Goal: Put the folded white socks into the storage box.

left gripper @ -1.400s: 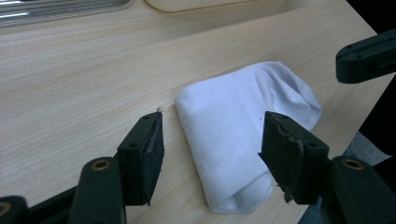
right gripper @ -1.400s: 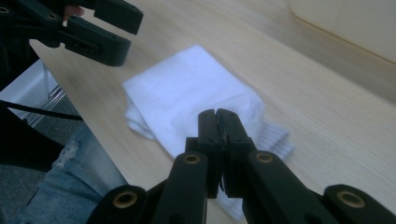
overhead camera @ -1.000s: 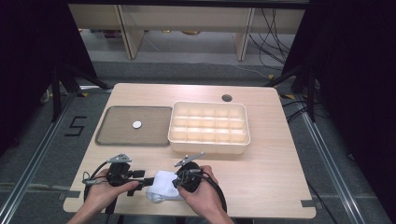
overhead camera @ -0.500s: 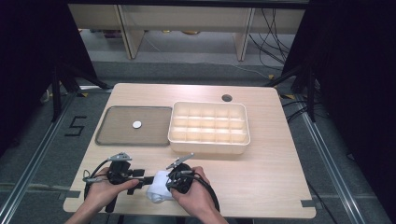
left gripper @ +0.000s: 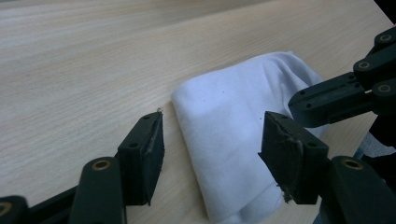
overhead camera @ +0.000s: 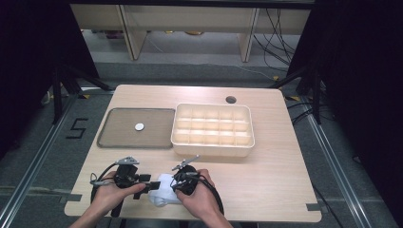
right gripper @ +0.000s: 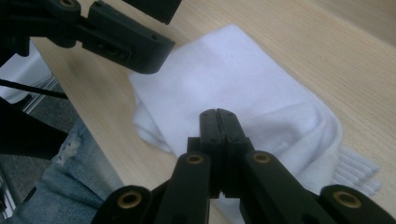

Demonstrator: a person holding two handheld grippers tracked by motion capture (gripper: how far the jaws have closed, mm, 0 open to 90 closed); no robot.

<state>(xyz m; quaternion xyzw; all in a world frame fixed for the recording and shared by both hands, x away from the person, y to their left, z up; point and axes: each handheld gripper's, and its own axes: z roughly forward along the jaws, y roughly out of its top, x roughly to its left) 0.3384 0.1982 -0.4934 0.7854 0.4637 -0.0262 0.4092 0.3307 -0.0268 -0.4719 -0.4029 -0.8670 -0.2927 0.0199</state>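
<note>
A white folded cloth with a ribbed, sock-like end lies flat near the table's front edge, between my two hands. My left gripper is open and low over the table. Its jaws straddle the cloth's near end, and the pads stand apart from it. My right gripper is shut, jaw against jaw. Its tip hovers over the middle of the cloth, and I see no fabric caught between the jaws. In the high view the left gripper and right gripper face each other across the cloth.
A cream compartment tray stands at mid-table. Left of it lies a flat grey tray with a small white disc. A cable hole is at the back. The front edge runs just behind the hands.
My right hand has shifted slightly left and nearer the front edge, over the cloth. The left hand has stayed about where it was.
</note>
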